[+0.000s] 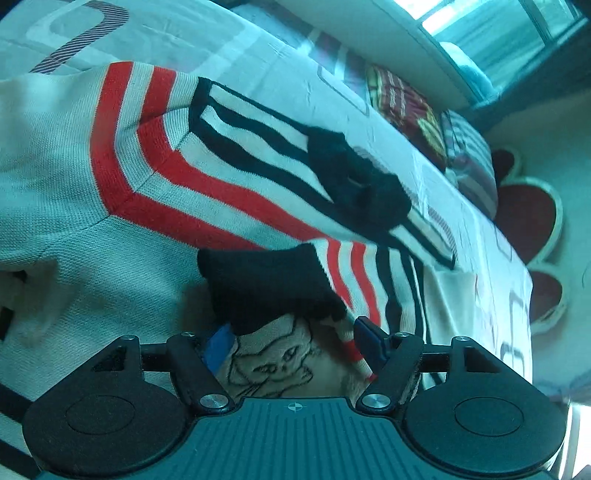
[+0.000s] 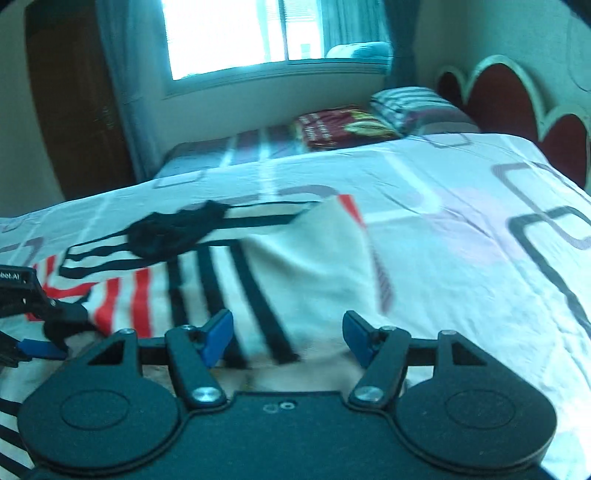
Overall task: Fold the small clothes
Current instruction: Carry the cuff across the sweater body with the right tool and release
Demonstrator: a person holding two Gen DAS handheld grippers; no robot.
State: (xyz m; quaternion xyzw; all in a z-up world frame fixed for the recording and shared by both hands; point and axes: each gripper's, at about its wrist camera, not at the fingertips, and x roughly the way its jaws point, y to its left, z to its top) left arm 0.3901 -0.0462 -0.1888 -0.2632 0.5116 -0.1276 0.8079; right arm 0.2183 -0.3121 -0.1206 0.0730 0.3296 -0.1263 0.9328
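The left gripper (image 1: 295, 343) was seen held wide apart, with a black sleeve cuff (image 1: 266, 288) of the striped sweater (image 1: 110, 192) lying between its blue fingers (image 1: 369, 336); no grasp on the cloth could be made out, the fingers being well apart on either side of it. Just beneath the cuff, a cat outline (image 1: 277, 363) drawn on the beige front of the sweater was visible. The right gripper (image 2: 286, 338) was likewise seen spread wide and with nothing in it, hovering over the cream, black-striped body of the sweater, while the left gripper appeared at the left edge of the right wrist view. The sweater was spread on the bed (image 2: 461, 229), with its sleeves folded in across the body; a second black cuff (image 1: 354, 177) was laid farther on, over the black and red stripes. Beyond it, a patterned bedsheet was seen, then a red folded blanket (image 2: 347, 125) and a striped pillow (image 2: 410, 105) near a scalloped red headboard (image 2: 509, 99). A window (image 2: 236, 33) was visible on the far wall.
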